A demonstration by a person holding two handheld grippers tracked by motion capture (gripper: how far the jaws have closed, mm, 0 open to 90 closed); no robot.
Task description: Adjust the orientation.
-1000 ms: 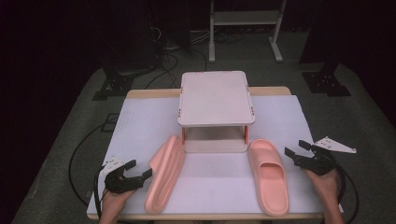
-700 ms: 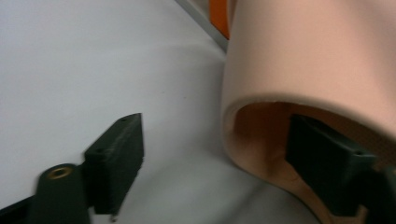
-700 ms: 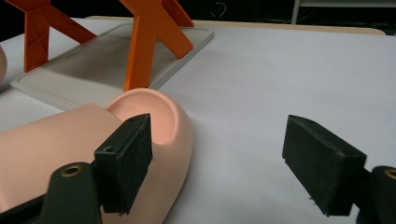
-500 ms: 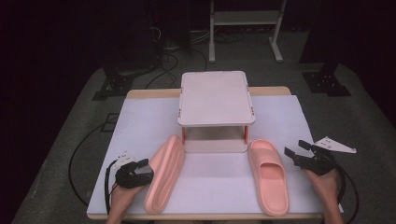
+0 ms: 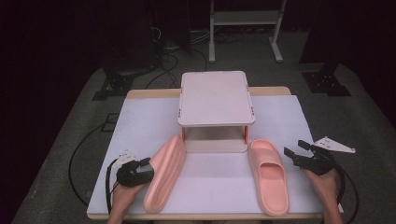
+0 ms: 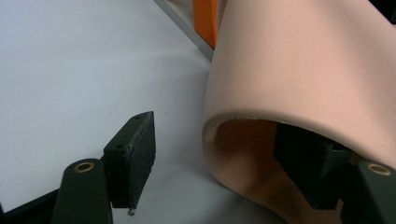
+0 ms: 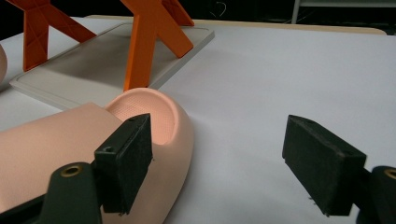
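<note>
1. The left hand-held gripper sits low at the near left of the desk, against the left slipper. Its jaws have just been closing: one is inside the slipper's strap opening and the other outside on the white surface, with a gap showing between that outer pad and the strap, so the jaws are not yet clamped.
2. The left slipper is tipped on its side, running from the near edge toward the stand.
3. The right hand-held gripper is held at the near right, jaws spread wide with nothing between them, just beside the right slipper.
4. The right slipper lies flat, sole down, its far end near the stand.
5. Farther back, the small shelf stand rests mid-desk, with orange legs between its pale top and base tray.
</note>
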